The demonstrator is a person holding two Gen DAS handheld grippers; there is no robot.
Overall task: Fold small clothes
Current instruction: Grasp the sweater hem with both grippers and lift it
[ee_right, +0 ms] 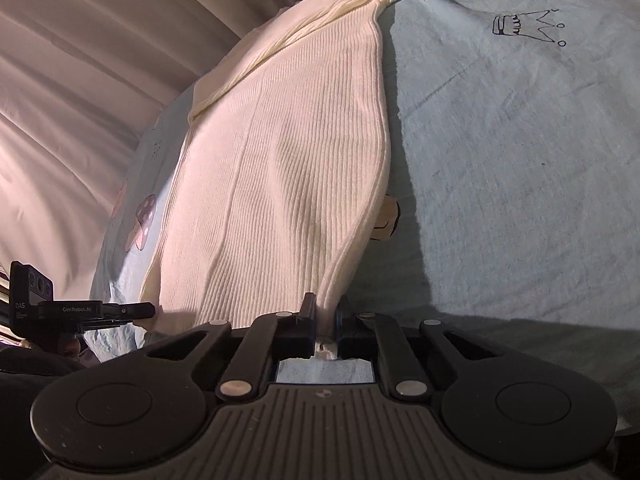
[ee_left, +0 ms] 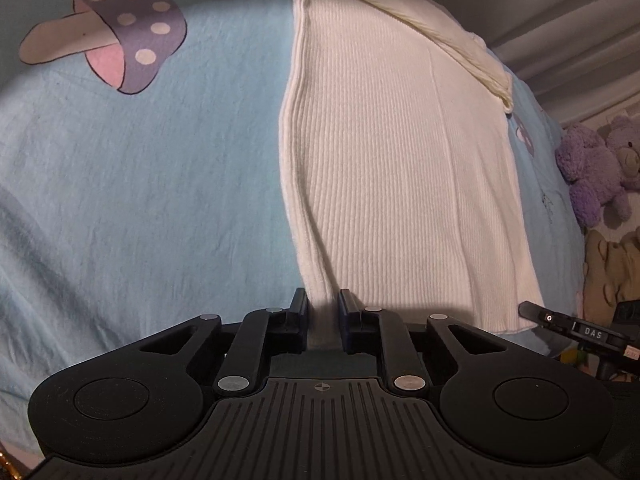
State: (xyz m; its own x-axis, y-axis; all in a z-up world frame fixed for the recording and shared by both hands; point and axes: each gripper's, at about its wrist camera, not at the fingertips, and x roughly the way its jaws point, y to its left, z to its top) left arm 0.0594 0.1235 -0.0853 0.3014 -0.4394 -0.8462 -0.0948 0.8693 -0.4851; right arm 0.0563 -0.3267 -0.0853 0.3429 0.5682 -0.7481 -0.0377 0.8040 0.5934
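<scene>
A cream ribbed knit garment lies lengthwise on a light blue bedsheet, its far end bunched into a fold. My left gripper is shut on the garment's near left corner, the cloth pinched between its black fingers. In the right wrist view the same garment stretches away from me, and my right gripper is shut on its near right corner, with the hem gathered into pleats at the grip. Each gripper shows in the other's view: the right one at the garment's right corner, the left one at its left corner.
The bedsheet carries mushroom prints and a drawn crown. Purple plush toys and a beige one sit past the bed's right edge. A pale pleated curtain hangs behind the bed.
</scene>
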